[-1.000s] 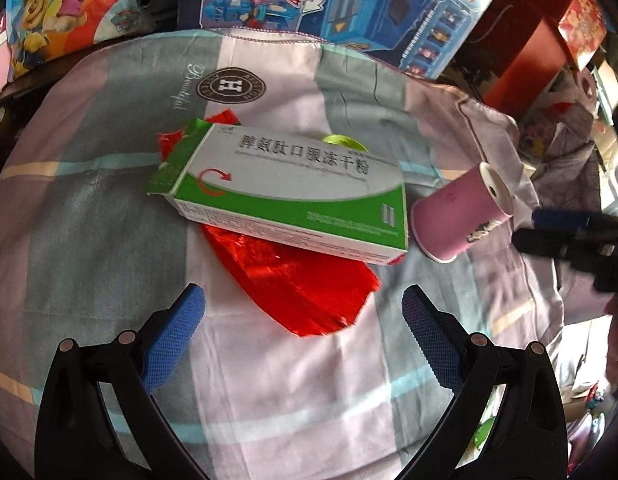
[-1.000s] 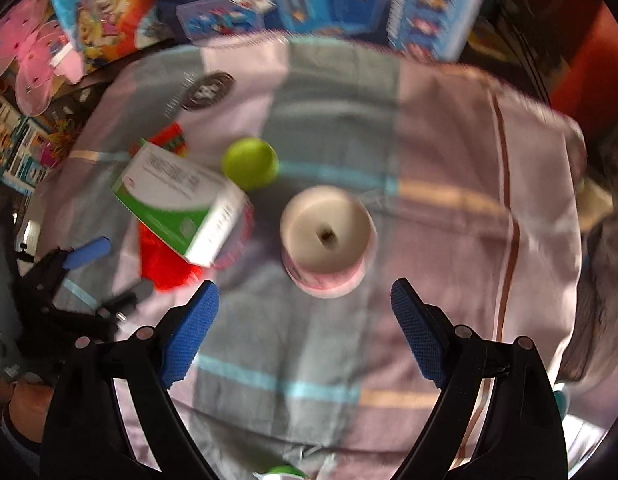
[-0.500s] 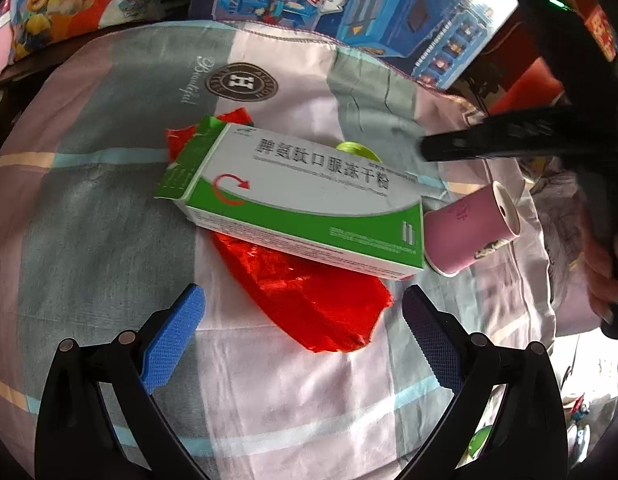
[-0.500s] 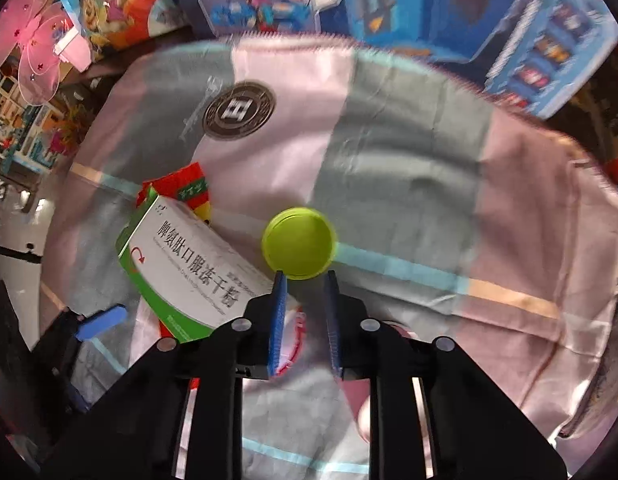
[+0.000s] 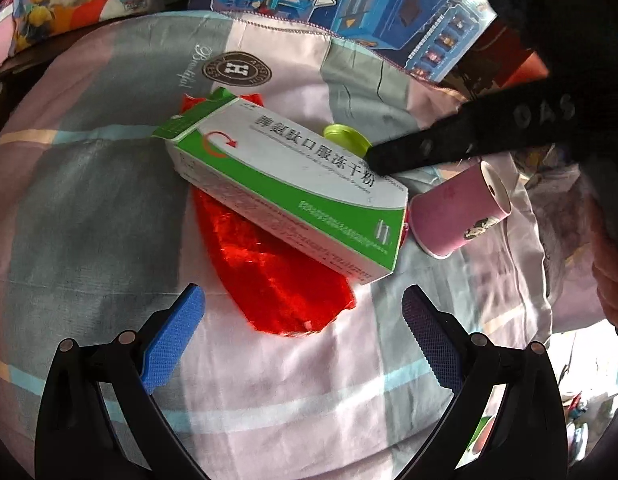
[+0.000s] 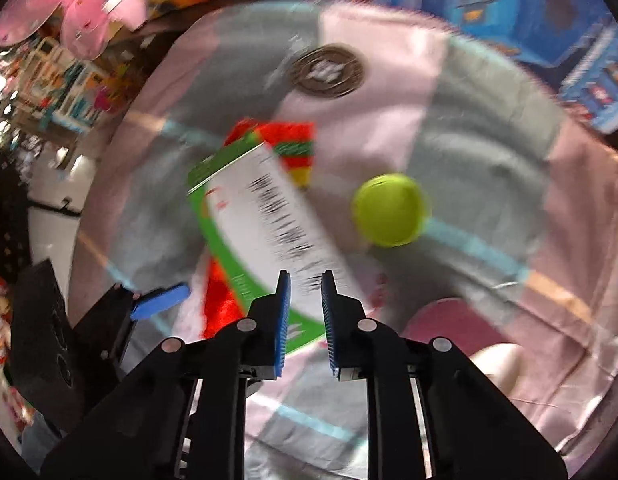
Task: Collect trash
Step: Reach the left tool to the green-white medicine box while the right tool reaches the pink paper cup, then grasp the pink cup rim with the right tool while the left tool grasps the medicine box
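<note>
left tool (image 5: pixel 301 336): spread, empty, above red wrapper (image 5: pixel 277 280) | right tool (image 6: pixel 303 316): nearly pressed together after closing, pinching nothing, over green-white box (image 5: pixel 285 188) | box lies on wrapper, green cap (image 6: pixel 391 216) and pink cup (image 5: pixel 465 208) beside

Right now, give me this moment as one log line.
left gripper: open, over red wrapper | right gripper: narrow gap, jaws just opening, nothing between, above medicine box | green cap: untouched

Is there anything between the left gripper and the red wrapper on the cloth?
Nothing visible blocks the near end of the red wrapper from the open left gripper. The green-and-white box lies across its far part, so that part is covered.
</note>
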`<action>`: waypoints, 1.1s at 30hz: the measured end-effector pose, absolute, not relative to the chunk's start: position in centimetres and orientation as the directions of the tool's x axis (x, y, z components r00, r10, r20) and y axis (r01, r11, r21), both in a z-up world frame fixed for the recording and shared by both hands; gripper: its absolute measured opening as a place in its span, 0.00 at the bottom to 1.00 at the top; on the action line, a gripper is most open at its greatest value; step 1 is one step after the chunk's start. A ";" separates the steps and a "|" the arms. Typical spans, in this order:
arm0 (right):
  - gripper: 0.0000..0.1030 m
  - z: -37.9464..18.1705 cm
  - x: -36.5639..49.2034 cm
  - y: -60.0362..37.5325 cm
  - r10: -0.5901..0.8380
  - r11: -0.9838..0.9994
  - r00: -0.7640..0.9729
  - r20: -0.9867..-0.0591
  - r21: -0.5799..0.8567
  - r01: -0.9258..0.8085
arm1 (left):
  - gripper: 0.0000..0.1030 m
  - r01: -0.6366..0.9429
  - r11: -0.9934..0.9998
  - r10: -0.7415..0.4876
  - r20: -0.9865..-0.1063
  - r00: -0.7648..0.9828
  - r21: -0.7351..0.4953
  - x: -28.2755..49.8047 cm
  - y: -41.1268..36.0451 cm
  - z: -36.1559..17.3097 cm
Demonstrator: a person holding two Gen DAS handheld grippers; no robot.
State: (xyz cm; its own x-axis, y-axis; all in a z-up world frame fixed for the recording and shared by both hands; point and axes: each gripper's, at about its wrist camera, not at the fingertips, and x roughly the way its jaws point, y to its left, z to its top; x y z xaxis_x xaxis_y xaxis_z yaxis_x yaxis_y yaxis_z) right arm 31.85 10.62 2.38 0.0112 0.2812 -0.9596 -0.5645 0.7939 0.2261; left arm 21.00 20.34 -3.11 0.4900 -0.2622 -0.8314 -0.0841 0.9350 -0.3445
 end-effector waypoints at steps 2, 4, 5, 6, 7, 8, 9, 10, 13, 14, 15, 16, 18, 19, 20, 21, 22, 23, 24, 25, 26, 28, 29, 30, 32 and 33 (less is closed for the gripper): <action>0.27 2.9 32.4 9.6 0.269 0.810 0.036 -0.963 0.206 -0.549 | 0.96 -0.082 0.934 -0.266 -0.829 0.492 -0.349 21.5 19.6 -3.0; 0.51 3.4 33.1 8.3 0.239 0.827 0.085 -0.967 0.157 -0.540 | 0.96 -0.098 0.935 -0.254 -0.837 0.485 -0.341 22.4 18.6 -3.1; 0.51 3.6 33.3 7.8 0.232 0.832 0.102 -0.967 0.143 -0.536 | 0.96 -0.111 0.933 -0.251 -0.838 0.484 -0.344 22.7 18.4 -3.1; 0.51 3.7 33.5 7.1 0.228 0.838 0.107 -0.968 0.139 -0.527 | 0.96 -0.134 0.926 -0.249 -0.835 0.490 -0.354 23.2 18.2 -3.0; 0.51 3.6 33.8 6.5 0.226 0.844 0.106 -0.968 0.141 -0.517 | 0.96 -0.161 0.921 -0.236 -0.836 0.496 -0.355 23.6 18.2 -3.0; 0.51 3.6 34.0 5.9 0.220 0.851 0.109 -0.969 0.136 -0.507 | 0.96 -0.198 0.909 -0.226 -0.833 0.505 -0.366 24.0 18.5 -3.1; 0.51 3.5 34.1 5.4 0.215 0.853 0.113 -0.970 0.130 -0.505 | 0.96 -0.227 0.891 -0.234 -0.826 0.513 -0.394 24.4 18.9 -3.3; 0.52 3.3 34.3 5.2 0.212 0.854 0.112 -0.971 0.128 -0.505 | 0.96 -0.253 0.872 -0.245 -0.822 0.514 -0.418 24.7 19.3 -3.5; 0.55 2.4 34.4 4.1 0.210 0.858 0.101 -0.972 0.134 -0.496 | 0.96 -0.334 0.816 -0.267 -0.819 0.507 -0.473 25.8 20.4 -4.7; 0.55 2.1 34.4 3.9 0.213 0.859 0.096 -0.972 0.140 -0.493 | 0.96 -0.343 0.809 -0.266 -0.817 0.512 -0.478 25.9 20.5 -4.8; 0.55 1.7 34.4 3.4 0.218 0.863 0.081 -0.973 0.153 -0.482 | 0.93 -0.347 0.806 -0.253 -0.809 0.531 -0.480 26.0 20.5 -4.7; 0.55 1.5 34.4 3.0 0.219 0.868 0.077 -0.973 0.158 -0.472 | 0.87 -0.341 0.814 -0.239 -0.806 0.541 -0.471 26.2 20.3 -4.5; 0.59 1.7 33.9 2.2 0.228 0.871 0.077 -0.971 0.167 -0.463 | 0.56 -0.316 0.835 -0.238 -0.814 0.530 -0.450 26.7 19.7 -4.2; 0.62 1.8 33.6 1.8 0.233 0.871 0.078 -0.969 0.172 -0.461 | 0.52 -0.307 0.840 -0.238 -0.812 0.533 -0.448 26.7 19.5 -4.0; 0.64 2.0 33.4 1.4 0.237 0.872 0.081 -0.968 0.175 -0.458 | 0.44 -0.297 0.849 -0.231 -0.813 0.535 -0.437 26.8 19.3 -3.8; 0.68 2.1 33.0 0.8 0.236 0.875 0.089 -0.968 0.172 -0.453 | 0.38 -0.283 0.860 -0.225 -0.813 0.537 -0.424 26.9 19.0 -3.6; 0.70 2.0 32.7 0.6 0.231 0.876 0.093 -0.968 0.165 -0.453 | 0.35 -0.270 0.865 -0.231 -0.812 0.536 -0.424 27.0 18.9 -3.5; 0.71 1.9 32.4 0.1 0.214 0.880 0.103 -0.971 0.146 -0.452 | 0.28 -0.255 0.867 -0.242 -0.810 0.534 -0.427 27.0 18.7 -3.4; 0.71 1.8 32.2 -0.3 0.199 0.885 0.111 -0.974 0.130 -0.447 | 0.24 -0.230 0.876 -0.254 -0.810 0.528 -0.425 27.0 18.3 -3.2; 0.71 1.6 32.0 -0.8 0.193 0.889 0.112 -0.975 0.125 -0.441 | 0.22 -0.206 0.884 -0.262 -0.812 0.522 -0.418 27.0 17.9 -3.0; 0.71 1.3 31.7 -1.2 0.191 0.891 0.107 -0.976 0.127 -0.435 | 0.20 -0.182 0.894 -0.268 -0.814 0.515 -0.410 27.1 17.4 -3.0; 0.65 0.3 31.1 -2.5 0.182 0.901 0.106 -0.978 0.122 -0.416 | 0.20 -0.121 0.916 -0.277 -0.820 0.501 -0.383 27.0 15.8 -2.7; 0.56 0.1 31.0 -3.0 0.184 0.904 0.112 -0.977 0.123 -0.410 | 0.20 -0.101 0.922 -0.278 -0.821 0.500 -0.374 26.9 15.2 -2.5; 0.53 -0.3 30.8 -3.9 0.193 0.909 0.103 -0.976 0.138 -0.393 | 0.20 -0.082 0.928 -0.279 -0.821 0.498 -0.364 26.8 14.5 -2.4; 0.52 -0.3 30.5 -5.6 0.232 0.916 0.113 -0.966 0.178 -0.359 | 0.20 -0.045 0.931 -0.298 -0.826 0.479 -0.362 26.6 13.3 -2.4; 0.52 -0.2 30.3 -6.0 0.228 0.919 0.116 -0.967 0.175 -0.352 | 0.20 -0.029 0.936 -0.296 -0.831 0.471 -0.350 26.4 12.8 -2.5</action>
State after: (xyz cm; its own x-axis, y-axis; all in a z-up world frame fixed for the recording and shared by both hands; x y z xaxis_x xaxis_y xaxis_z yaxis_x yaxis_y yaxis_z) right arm 30.32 -6.04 -0.22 0.1160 0.2284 -0.9666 -0.3521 0.9194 0.1750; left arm 26.38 12.79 -2.46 0.4714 -0.2961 -0.8307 -0.0293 0.9362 -0.3503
